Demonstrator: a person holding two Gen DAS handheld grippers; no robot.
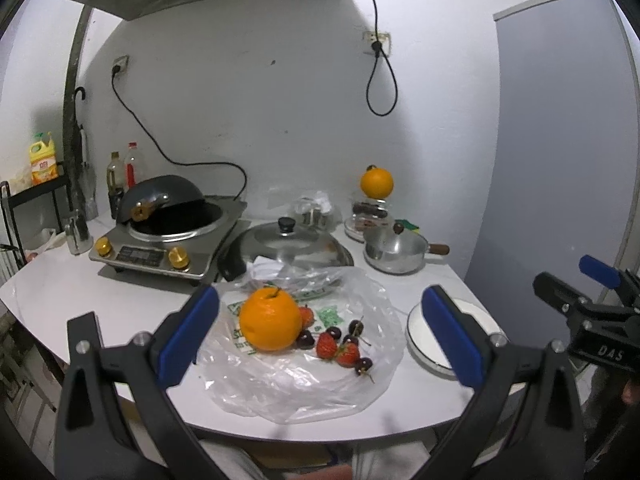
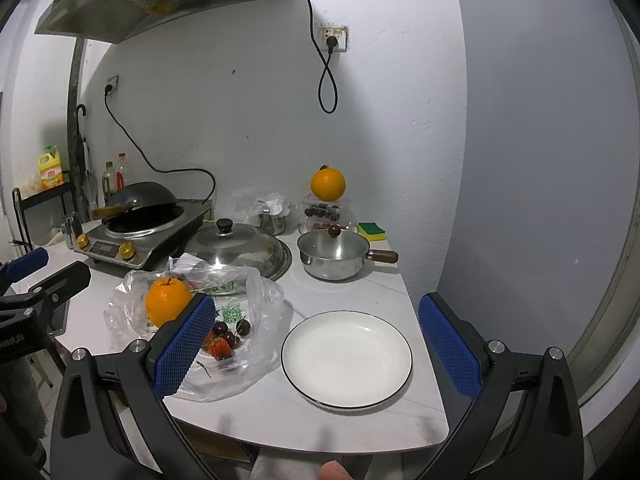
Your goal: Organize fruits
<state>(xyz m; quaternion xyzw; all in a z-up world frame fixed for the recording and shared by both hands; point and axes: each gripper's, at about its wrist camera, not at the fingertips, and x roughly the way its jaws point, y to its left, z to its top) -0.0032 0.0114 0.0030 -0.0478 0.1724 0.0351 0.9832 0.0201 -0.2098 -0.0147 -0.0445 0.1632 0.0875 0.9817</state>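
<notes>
An orange [image 1: 270, 318] lies on a clear plastic bag [image 1: 304, 384] with strawberries [image 1: 338, 350] and dark cherries [image 1: 306, 338] at the counter's front. My left gripper [image 1: 320, 336] is open and empty, held back from the fruit. In the right wrist view the same orange [image 2: 167, 302], bag [image 2: 256, 320] and strawberries [image 2: 218, 347] lie left of an empty white plate [image 2: 346, 359]. My right gripper [image 2: 320, 344] is open and empty above the counter's front edge, before the plate. The plate also shows in the left wrist view [image 1: 472, 316].
A second orange [image 2: 327, 184] sits on stacked clear fruit boxes [image 2: 324, 212] at the back. A small steel pot [image 2: 334, 256], a large lidded pan [image 2: 236, 246], an induction cooker with wok [image 2: 136, 228] and a sponge [image 2: 372, 231] stand behind. The counter ends at the right.
</notes>
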